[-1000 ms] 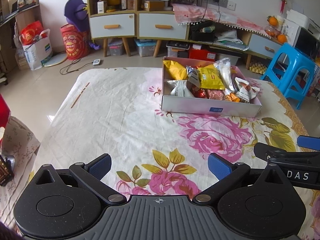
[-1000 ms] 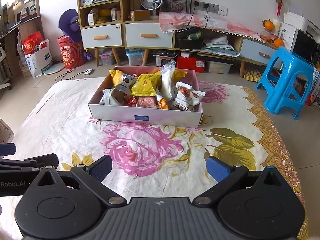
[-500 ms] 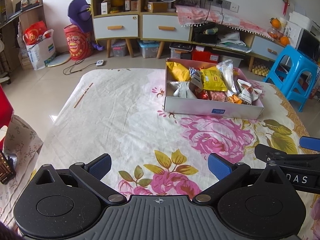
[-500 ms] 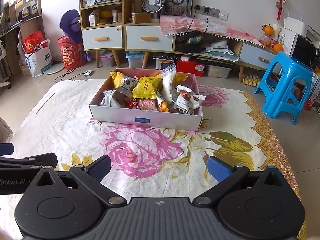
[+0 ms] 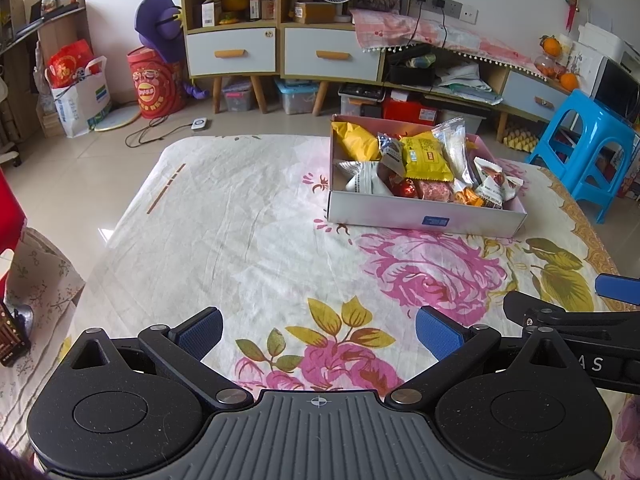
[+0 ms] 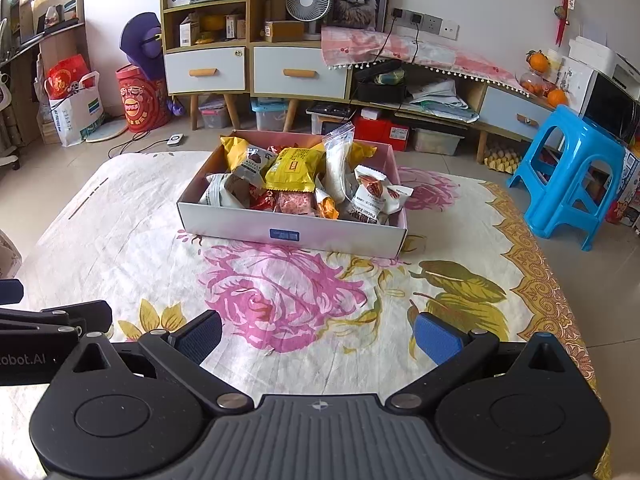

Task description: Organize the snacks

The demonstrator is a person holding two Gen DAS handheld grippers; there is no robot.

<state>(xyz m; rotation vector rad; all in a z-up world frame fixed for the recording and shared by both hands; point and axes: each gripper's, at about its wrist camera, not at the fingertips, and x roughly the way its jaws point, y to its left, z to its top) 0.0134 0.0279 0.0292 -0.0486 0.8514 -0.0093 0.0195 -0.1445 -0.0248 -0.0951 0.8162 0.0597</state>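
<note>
A white and pink cardboard box (image 5: pixel 424 218) (image 6: pixel 292 232) stands on the floral tablecloth, packed with several snack packets. Among them are a yellow packet (image 5: pixel 426 160) (image 6: pixel 292 170), a clear zip bag (image 5: pixel 454 148) (image 6: pixel 340 160) and a white nut packet (image 6: pixel 370 196). My left gripper (image 5: pixel 318 330) is open and holds nothing, low over the cloth, well short of the box and to its left. My right gripper (image 6: pixel 318 334) is open too, straight in front of the box with a stretch of cloth between. Each gripper's arm shows at the edge of the other's view.
The floral cloth (image 5: pixel 240 220) covers a low table, with tiled floor around it. A blue plastic stool (image 6: pixel 568 172) stands at the right. Cabinets with drawers (image 6: pixel 256 68) line the back wall. Bags and a red drum (image 5: pixel 154 84) sit on the floor at the back left.
Both views have tilted up and drawn back slightly, so the box sits a little lower in the frames. Both grippers stayed open and nothing on the table moved.
</note>
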